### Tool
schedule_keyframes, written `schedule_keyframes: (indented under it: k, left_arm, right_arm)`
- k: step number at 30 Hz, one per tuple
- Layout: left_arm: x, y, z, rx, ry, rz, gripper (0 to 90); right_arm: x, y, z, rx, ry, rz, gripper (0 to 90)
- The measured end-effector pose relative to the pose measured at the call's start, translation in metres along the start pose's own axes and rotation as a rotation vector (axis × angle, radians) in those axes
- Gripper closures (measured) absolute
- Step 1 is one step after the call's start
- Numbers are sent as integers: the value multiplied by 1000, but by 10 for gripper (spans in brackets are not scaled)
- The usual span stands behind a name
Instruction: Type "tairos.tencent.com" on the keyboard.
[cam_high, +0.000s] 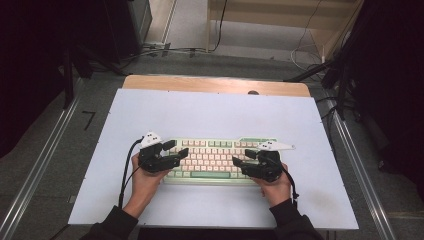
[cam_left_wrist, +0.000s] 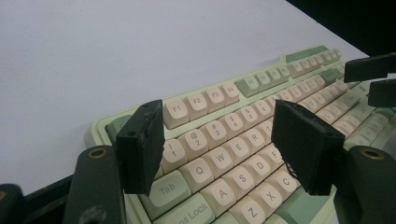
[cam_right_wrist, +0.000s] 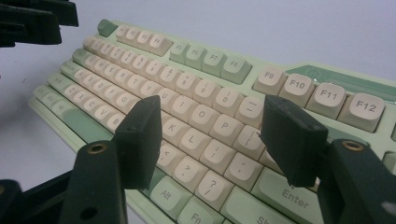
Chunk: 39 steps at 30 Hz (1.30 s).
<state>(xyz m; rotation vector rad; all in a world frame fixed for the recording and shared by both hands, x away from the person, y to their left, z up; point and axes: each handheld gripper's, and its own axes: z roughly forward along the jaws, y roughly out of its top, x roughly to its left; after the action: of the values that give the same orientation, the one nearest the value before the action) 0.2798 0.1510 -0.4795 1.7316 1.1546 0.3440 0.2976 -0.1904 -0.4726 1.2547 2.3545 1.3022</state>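
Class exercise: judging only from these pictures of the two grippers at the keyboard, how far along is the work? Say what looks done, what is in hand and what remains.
Done: the keyboard lies flat on the white mat, and both grippers are over it. In hand: the left gripper hovers open above the Q and W keys, the right gripper open above the K, L and P keys; neither holds anything. Left: any pressing or gripping, since no pad touches a key yet.

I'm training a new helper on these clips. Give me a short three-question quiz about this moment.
1. True or false: the left gripper is clamped on a key of the keyboard.
2. What does the keyboard lie on? A a white mat, B a metal tray, C a green cloth.
3. Which labelled key lies near the right gripper at the bottom right of the right gripper view?

Key: 1 false, its jaws stand open over the keys, holding nothing. 2 A, the white mat. 3 the Enter key.
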Motion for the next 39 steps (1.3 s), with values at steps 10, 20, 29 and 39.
schedule_keyframes:
  k: [10,20,29,39]
  left_arm:
    - [0,-1,0,-4,-1,1,377]
    - [0,-2,1,-2,-4,4,401]
    - [-1,-2,2,1,-6,6,408]
    - [-1,-3,2,4,-10,4,408]
  right_arm:
    - [3,1,3,4,20,-11,426]
    - [18,3,14,25,84,-83,737]
    - [35,5,28,63,112,-140,873]
    - [46,4,39,96,113,-178,873]
